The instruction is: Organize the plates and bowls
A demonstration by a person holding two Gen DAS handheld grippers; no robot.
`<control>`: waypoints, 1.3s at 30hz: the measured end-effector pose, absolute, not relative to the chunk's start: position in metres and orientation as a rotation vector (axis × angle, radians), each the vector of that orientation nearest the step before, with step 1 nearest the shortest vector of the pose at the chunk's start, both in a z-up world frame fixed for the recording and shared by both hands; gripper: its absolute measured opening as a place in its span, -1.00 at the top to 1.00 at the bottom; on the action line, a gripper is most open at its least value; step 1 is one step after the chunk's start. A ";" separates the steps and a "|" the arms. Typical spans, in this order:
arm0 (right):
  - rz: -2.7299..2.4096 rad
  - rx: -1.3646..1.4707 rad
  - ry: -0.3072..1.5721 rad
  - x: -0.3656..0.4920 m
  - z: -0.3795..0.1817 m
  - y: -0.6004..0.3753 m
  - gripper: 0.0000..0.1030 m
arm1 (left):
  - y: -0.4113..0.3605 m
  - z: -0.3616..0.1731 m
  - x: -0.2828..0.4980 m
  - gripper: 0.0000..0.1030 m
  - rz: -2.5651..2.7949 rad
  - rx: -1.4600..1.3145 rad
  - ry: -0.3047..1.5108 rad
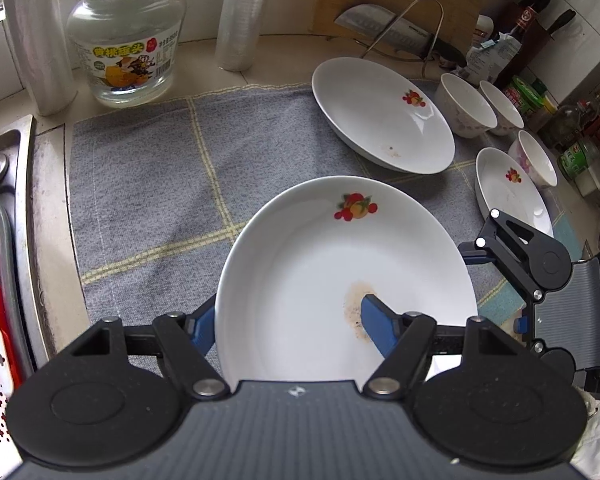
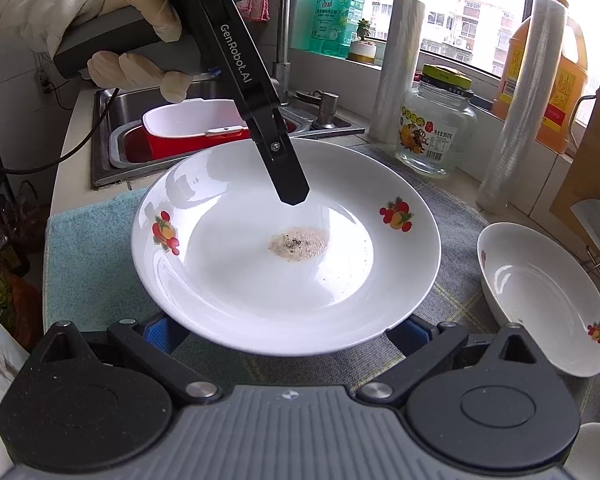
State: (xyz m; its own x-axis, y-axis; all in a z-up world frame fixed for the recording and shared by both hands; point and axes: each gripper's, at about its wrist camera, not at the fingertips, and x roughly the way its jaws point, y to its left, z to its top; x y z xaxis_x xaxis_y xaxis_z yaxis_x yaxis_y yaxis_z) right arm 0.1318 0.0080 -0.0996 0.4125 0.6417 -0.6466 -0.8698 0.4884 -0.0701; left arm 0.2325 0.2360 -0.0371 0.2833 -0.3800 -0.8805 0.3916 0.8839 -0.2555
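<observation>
Plate [image 2: 240,280] tilted, concave side up — rim pinched by left gripper [image 1: 288,328]; right gripper [image 2: 288,330] spread beneath.

Both wrist cams close, angled down; share plate [image 1: 340,280] (opposite sides).

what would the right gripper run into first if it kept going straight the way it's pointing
Most likely the stained plate: its near rim already sits between the right gripper's fingers. Further on stands the left gripper's finger, though depth is unclear.
</observation>
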 end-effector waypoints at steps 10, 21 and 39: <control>0.999 -0.444 0.616 0.157 -0.105 0.035 -1.00 | 0.262 -0.047 0.255 -0.39 -0.504 -0.003 1.164; 0.999 -0.452 0.645 0.178 -0.113 0.054 -1.00 | 0.282 -0.060 0.273 -0.39 -0.496 -0.027 1.168; 0.992 -0.430 0.683 0.186 -0.118 0.063 -1.00 | 0.288 -0.069 0.278 -0.43 -0.497 -0.020 1.142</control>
State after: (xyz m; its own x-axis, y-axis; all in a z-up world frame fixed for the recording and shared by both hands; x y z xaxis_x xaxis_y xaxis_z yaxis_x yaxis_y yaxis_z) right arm 0.1860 0.0632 -0.1183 0.3690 0.6148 -0.6970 -0.8706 0.4913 -0.0275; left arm 0.2776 0.2881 -0.0688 0.3201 -0.3881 -0.8643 0.3678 0.8916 -0.2641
